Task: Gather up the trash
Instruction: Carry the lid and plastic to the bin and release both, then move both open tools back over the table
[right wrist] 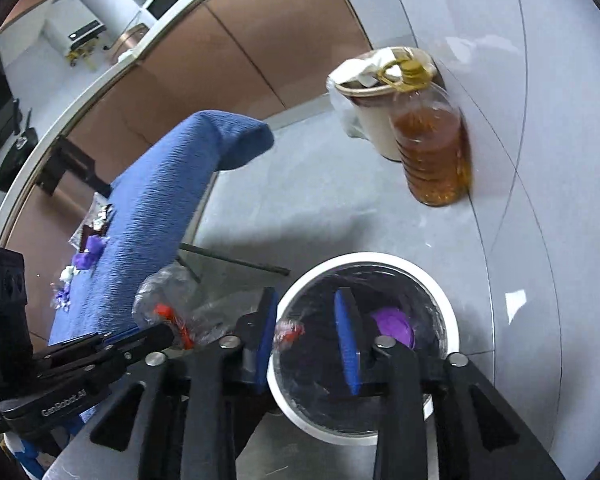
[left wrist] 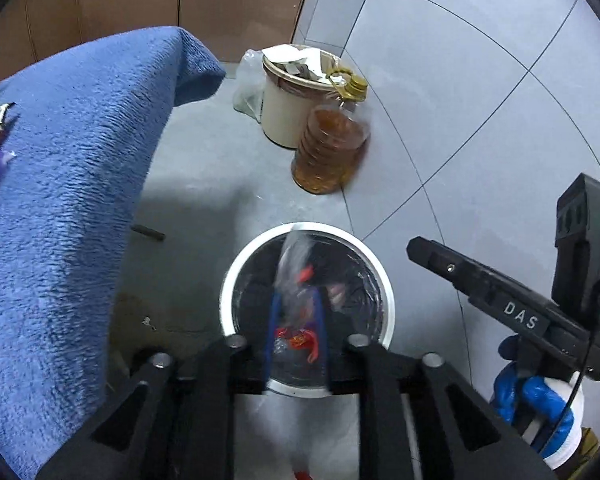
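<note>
Left wrist view: left gripper (left wrist: pixel 296 340) has its jaws pinching a clear plastic wrapper (left wrist: pixel 296 276) with red print, hanging above the white bin (left wrist: pixel 236 268); judged light, limp and slippery, so grip a bunched section. Right wrist view: right gripper (right wrist: pixel 308 340) jaws spread, empty, over the bin (right wrist: pixel 452 316); wrapper (right wrist: pixel 168 296) left of it.

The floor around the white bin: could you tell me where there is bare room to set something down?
Bare grey floor lies between the white bin, the oil bottle and the blue-towelled surface; tiles right of the bin are bare too. It is crowded at the cream bin, which touches the bottle, and over the white bin, where the left gripper holds a clear wrapper.
</note>
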